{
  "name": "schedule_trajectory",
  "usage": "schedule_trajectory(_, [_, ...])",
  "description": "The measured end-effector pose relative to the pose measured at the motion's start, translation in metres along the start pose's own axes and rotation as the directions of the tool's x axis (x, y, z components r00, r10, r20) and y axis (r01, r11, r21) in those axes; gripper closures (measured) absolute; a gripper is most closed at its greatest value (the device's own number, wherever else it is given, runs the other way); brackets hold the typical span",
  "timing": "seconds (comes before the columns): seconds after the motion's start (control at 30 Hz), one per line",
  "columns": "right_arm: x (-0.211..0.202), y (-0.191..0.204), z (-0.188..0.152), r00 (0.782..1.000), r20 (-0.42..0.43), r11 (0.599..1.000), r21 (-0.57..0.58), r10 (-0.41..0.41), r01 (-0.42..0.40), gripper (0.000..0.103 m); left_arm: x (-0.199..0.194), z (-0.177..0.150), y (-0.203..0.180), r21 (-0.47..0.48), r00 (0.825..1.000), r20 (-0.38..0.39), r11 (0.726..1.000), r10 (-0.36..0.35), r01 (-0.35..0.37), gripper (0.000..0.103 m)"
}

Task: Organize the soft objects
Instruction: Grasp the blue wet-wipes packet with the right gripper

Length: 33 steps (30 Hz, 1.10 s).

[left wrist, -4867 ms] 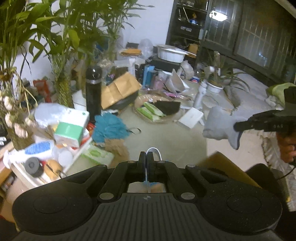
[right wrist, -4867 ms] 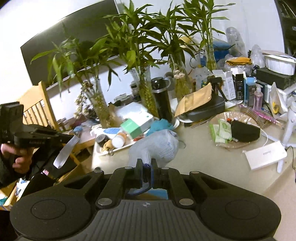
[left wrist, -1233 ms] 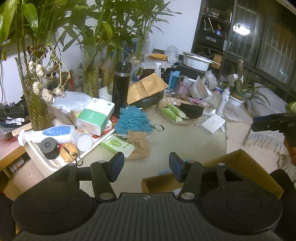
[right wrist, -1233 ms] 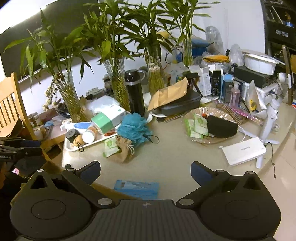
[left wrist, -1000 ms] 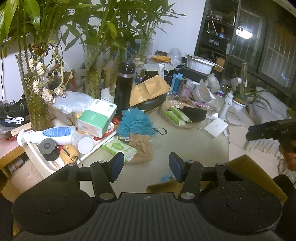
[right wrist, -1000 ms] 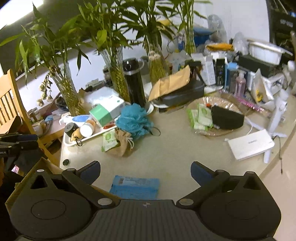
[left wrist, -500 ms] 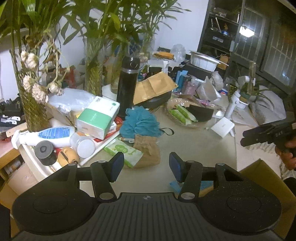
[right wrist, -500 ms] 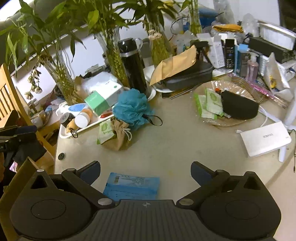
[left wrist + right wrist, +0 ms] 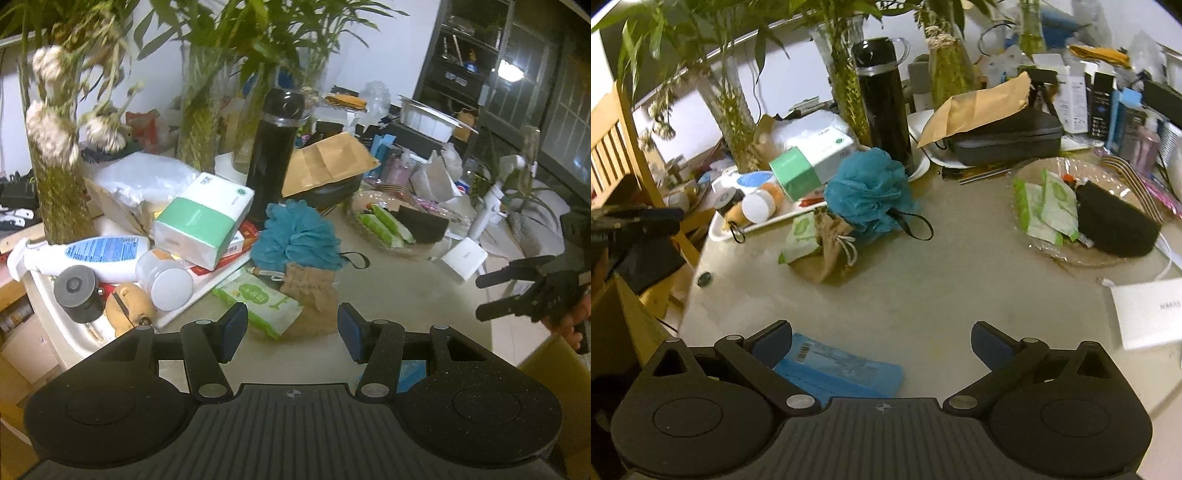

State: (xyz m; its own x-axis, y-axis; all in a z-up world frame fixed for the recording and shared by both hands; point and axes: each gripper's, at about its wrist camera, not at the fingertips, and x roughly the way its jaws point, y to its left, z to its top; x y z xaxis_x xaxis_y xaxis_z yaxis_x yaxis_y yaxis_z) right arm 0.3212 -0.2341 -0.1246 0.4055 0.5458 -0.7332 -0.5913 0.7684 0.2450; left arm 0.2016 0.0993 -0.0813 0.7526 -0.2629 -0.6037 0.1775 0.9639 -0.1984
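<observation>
Both tongs gape wide, holding nothing.
Left tongs face the brown pouch just ahead; I should sink slowly. Right tongs hang over the blue pack.

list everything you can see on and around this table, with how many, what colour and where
Bath pouf: one, teal, table centre, against the flask.
Drawstring pouch: one, brown, in front of the pouf.
Wipes pack: one, green, beside the pouch.
Flat packet: one, blue, near table edge.
Flask: one, black, upright behind the pouf.
Tissue box: one, green and white, on the white tray.
Glass dish: one, clear, right, holding green packs and a black pouch.
White box: one, far right.
Left gripper: jaws open, empty.
Right gripper: jaws open, empty.
</observation>
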Motion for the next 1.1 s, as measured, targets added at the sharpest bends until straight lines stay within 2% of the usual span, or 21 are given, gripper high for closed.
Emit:
schedule_trajectory(0.13, [0.021,-0.013,-0.002,1.0,-0.027,0.999,-0.043,0.0,-0.001,0.0,0.008,-0.004,0.007,-0.028,1.0,-0.002,0.999,0.027,-0.027,0.049])
schedule_trajectory(0.3, [0.041,-0.018,-0.008,0.999,-0.041,0.981,-0.192,0.021,-0.029,0.0,0.017,-0.011,0.013,-0.035,0.998,-0.012,0.997,0.063,-0.064,0.038])
schedule_trajectory(0.5, [0.063,-0.011,-0.011,0.986,-0.137,0.928,-0.348,0.094,-0.137,0.0,0.022,-0.014,0.024,-0.077,0.995,-0.027,0.992,0.095,-0.097,0.035])
schedule_trajectory(0.67, [0.077,-0.002,-0.013,0.963,-0.217,0.862,-0.446,0.158,-0.241,0.0,0.024,-0.013,0.027,-0.084,0.991,-0.025,0.988,0.128,-0.13,0.035])
schedule_trajectory(0.87, [0.095,0.01,-0.012,0.922,-0.331,0.765,-0.534,0.203,-0.36,0.0,0.028,-0.012,0.023,-0.066,0.99,-0.034,0.988,0.135,-0.137,0.035])
schedule_trajectory(0.97, [0.102,0.016,-0.013,0.897,-0.387,0.702,-0.577,0.214,-0.417,0.0,0.03,-0.011,0.021,-0.05,0.99,-0.032,0.989,0.136,-0.138,0.035])
schedule_trajectory(1.1, [0.111,0.028,-0.02,0.866,-0.453,0.594,-0.645,0.211,-0.482,0.0,0.034,-0.011,0.019,-0.038,0.989,-0.042,0.989,0.143,-0.144,0.035])
